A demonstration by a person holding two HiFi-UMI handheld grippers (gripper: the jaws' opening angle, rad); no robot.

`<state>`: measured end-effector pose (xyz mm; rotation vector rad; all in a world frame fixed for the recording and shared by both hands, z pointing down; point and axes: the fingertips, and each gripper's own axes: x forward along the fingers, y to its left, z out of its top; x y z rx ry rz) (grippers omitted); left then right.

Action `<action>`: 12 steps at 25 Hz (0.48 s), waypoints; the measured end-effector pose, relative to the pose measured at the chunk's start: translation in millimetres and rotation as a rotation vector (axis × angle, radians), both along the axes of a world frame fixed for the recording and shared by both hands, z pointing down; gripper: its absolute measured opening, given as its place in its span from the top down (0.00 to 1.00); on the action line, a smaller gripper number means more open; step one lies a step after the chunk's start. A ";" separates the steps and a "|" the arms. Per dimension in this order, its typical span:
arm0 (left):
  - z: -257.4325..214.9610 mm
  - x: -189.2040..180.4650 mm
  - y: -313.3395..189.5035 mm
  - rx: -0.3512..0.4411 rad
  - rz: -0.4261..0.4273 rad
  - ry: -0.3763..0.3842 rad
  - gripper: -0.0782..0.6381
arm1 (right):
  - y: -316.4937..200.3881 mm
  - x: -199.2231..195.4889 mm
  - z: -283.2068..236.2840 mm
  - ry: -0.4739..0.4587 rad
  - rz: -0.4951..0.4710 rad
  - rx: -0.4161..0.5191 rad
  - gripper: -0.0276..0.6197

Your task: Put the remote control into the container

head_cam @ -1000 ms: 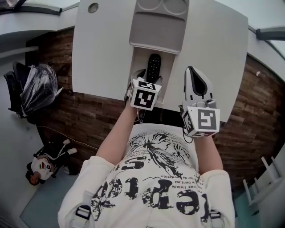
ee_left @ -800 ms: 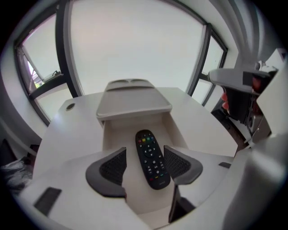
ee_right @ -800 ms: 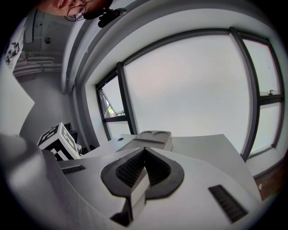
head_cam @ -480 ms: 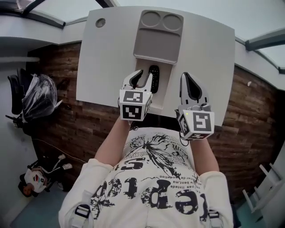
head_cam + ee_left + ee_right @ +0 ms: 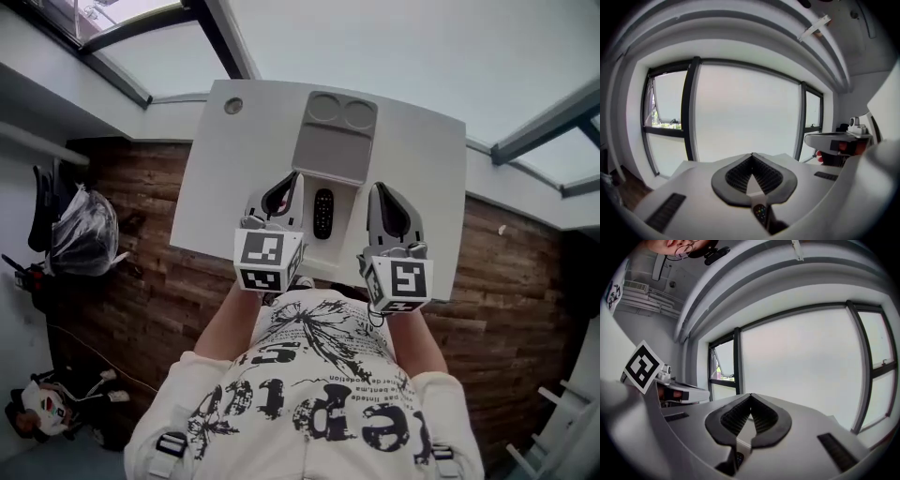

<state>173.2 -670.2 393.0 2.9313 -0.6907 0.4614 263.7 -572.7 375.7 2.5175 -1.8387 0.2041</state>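
Observation:
The black remote control (image 5: 322, 213) lies flat in the near compartment of the grey container (image 5: 333, 155) on the white table. My left gripper (image 5: 292, 178) hangs above the table just left of the remote; its jaws have just been closing and now meet with nothing between them. My right gripper (image 5: 379, 190) hangs to the remote's right, shut and empty too. In the left gripper view the shut gripper (image 5: 752, 155) points towards a window, with the remote (image 5: 761, 214) showing below it. The right gripper view shows that gripper (image 5: 751, 395) likewise shut, aimed at the window.
The white table (image 5: 216, 169) has a round cable hole (image 5: 233, 106) at its far left corner. The container's far end has two round cups (image 5: 341, 113). A black bag (image 5: 80, 225) sits on the wooden floor at the left. Window frames run beyond the table.
Both grippers have lifted up and away from the table. The left jaws went from open beside the remote to shut. The remote stays in the container.

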 end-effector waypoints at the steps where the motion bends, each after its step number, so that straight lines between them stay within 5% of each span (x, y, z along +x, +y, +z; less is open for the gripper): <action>1: -15.7 -0.5 2.3 0.041 0.019 0.035 0.88 | 0.7 -1.1 -6.6 0.012 0.003 0.013 0.95; 8: -80.5 -9.4 13.2 0.307 0.056 0.214 0.88 | 7.9 -1.6 -43.6 0.080 0.030 0.096 0.95; 12: -93.1 -13.1 18.0 0.343 0.051 0.263 0.88 | 9.8 0.1 -50.3 0.095 0.034 0.104 0.95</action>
